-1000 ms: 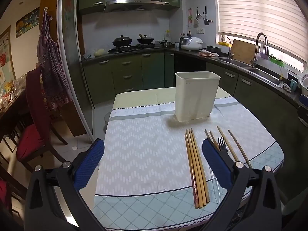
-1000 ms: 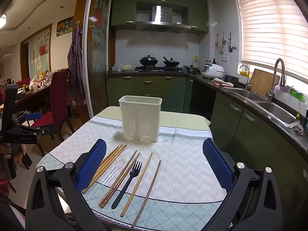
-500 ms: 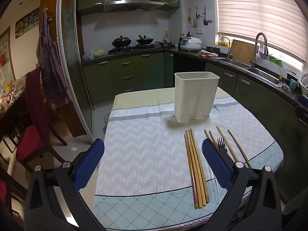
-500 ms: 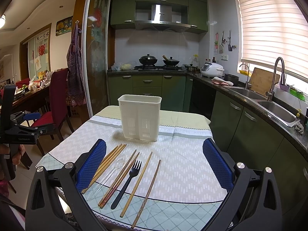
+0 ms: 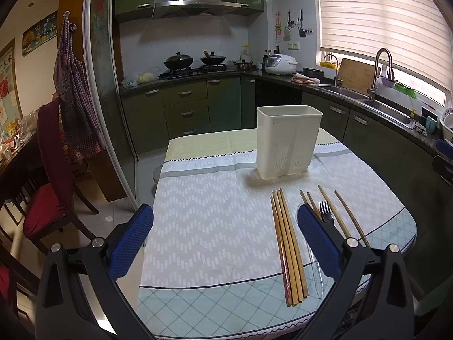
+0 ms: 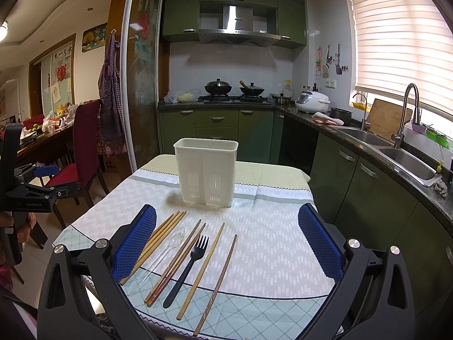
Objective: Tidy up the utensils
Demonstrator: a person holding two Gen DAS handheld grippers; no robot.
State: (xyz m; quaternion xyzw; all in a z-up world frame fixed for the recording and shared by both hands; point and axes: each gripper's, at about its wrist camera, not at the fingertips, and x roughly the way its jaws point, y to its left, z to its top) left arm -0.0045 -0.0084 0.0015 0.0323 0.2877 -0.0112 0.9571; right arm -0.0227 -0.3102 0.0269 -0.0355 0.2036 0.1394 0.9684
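On the table (image 6: 283,255), a white utensil holder (image 6: 206,172) is standing upright on the patterned tablecloth (image 5: 212,221), toward the far end, and everything else is lying on the near side of the holder. Nearest the holder's left-hand corner, as the right wrist camera sees it, a bundle of wooden chopsticks (image 6: 158,240) is lying side by side, touching one another. Just right of that bundle a clear plastic spoon (image 6: 167,250) is resting with its bowl pointing toward the holder. Next comes a pair of darker chopsticks (image 6: 175,263), then a black plastic fork (image 6: 188,266) with its tines toward the holder, then two single chopsticks (image 6: 203,269) lying apart from each other, the outermost one reaching the table's near edge.

The right gripper (image 6: 226,243) is hovering above this row, well short of the holder, its blue-padded fingers (image 6: 320,243) spread wide and gripping nothing. The left gripper (image 5: 223,240) is hanging over the tablecloth to the holder's near left, its fingers (image 5: 130,243) likewise spread wide and empty; its right finger is covering part of the fork and spoon in its own view. A hand (image 6: 22,226) is holding the left gripper's handle at the left edge of the right wrist view.
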